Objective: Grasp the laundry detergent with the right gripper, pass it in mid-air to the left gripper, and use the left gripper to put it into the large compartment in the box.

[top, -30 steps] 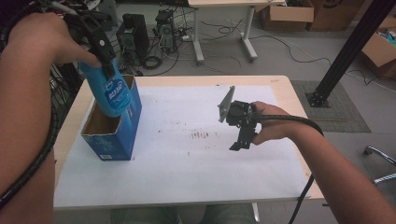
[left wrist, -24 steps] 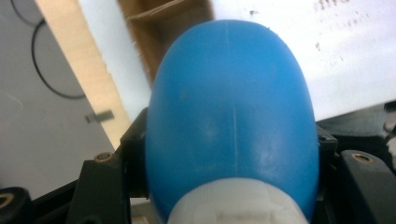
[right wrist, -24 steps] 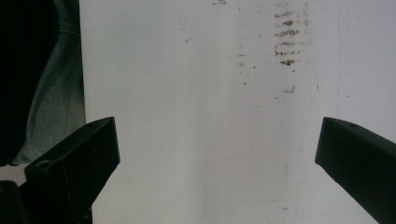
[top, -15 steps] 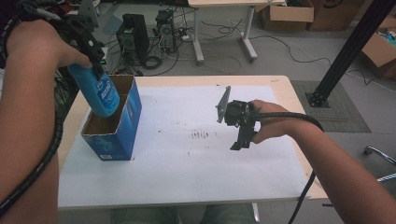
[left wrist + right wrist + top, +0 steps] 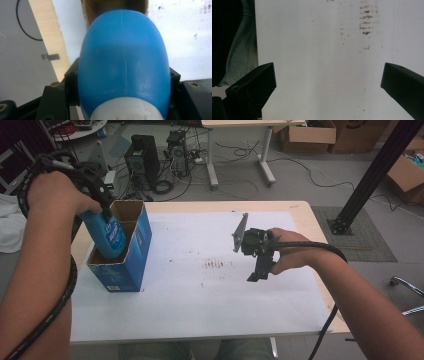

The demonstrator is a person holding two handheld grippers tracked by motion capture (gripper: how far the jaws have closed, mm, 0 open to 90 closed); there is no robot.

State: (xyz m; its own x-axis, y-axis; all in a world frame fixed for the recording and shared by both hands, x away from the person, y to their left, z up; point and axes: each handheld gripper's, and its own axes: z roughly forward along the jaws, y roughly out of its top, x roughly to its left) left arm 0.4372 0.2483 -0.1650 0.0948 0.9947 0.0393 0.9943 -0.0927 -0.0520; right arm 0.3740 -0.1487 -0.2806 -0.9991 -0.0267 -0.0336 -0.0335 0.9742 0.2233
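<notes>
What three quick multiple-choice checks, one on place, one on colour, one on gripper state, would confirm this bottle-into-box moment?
1. Where is the bottle?
A. flat on the table
B. its lower end inside the box
C. beside the right gripper

2. What colour is the bottle's body?
A. blue
B. red
C. green

3. How is the right gripper?
A. shut on the bottle
B. shut on the box
C. open with nothing between its jaws

Answers: 1 B, the high view shows the left gripper holding it, base inside the open top. 2 A, blue in both views. 3 C, its jaws stand wide over the table.
</notes>
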